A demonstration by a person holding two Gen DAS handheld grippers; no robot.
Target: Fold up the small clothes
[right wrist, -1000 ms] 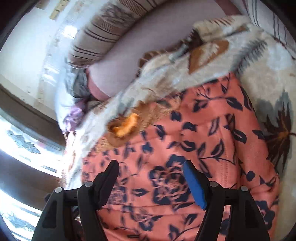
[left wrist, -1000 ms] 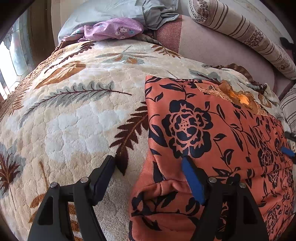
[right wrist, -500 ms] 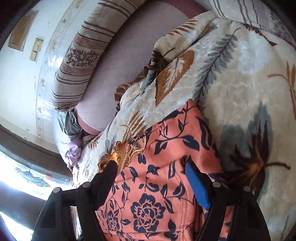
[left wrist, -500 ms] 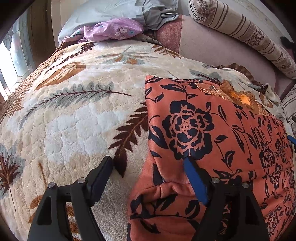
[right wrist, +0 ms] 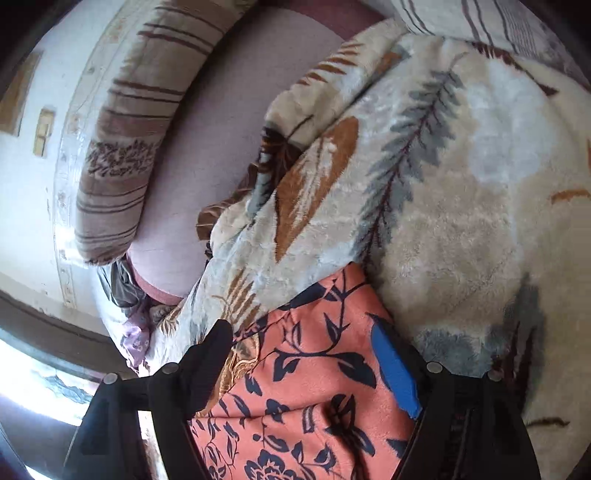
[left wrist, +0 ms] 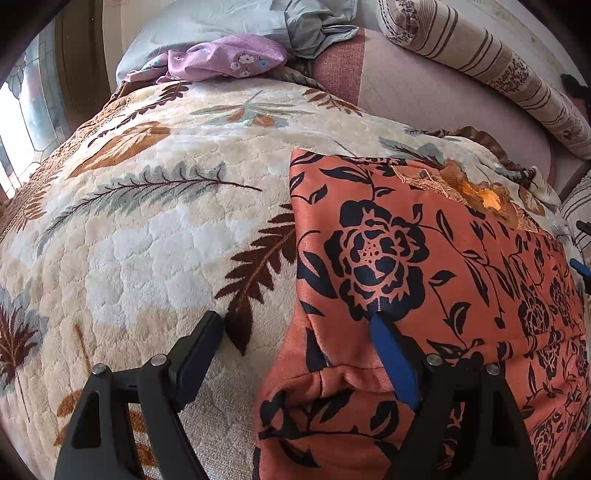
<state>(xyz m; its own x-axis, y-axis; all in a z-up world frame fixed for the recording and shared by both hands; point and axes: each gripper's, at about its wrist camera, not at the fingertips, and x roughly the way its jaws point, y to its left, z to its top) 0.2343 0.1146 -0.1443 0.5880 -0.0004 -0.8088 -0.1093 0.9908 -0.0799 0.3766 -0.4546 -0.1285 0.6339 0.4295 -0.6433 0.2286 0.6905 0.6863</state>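
An orange garment with a dark blue flower print [left wrist: 424, 258] lies spread on the leaf-patterned blanket [left wrist: 147, 240], with a gold embroidered neckline [left wrist: 476, 192] at its far end. My left gripper [left wrist: 295, 325] is open and empty over the garment's near left corner, where the hem is bunched. In the right wrist view the same garment [right wrist: 314, 387] lies under my right gripper [right wrist: 303, 332], which is open and empty over its far corner beside the neckline. The right gripper's blue pad also shows at the right edge of the left wrist view [left wrist: 579, 266].
A purple floral cloth [left wrist: 221, 59] and a grey pillow [left wrist: 207, 22] lie at the head of the bed. A striped bolster [left wrist: 498, 70] runs along the wall over a mauve sheet [left wrist: 424, 99]. The blanket [right wrist: 461, 184] stretches wide around the garment.
The right gripper has swung across the garment from its middle to its far corner by the neckline. The left gripper has held almost still. Both stay open.
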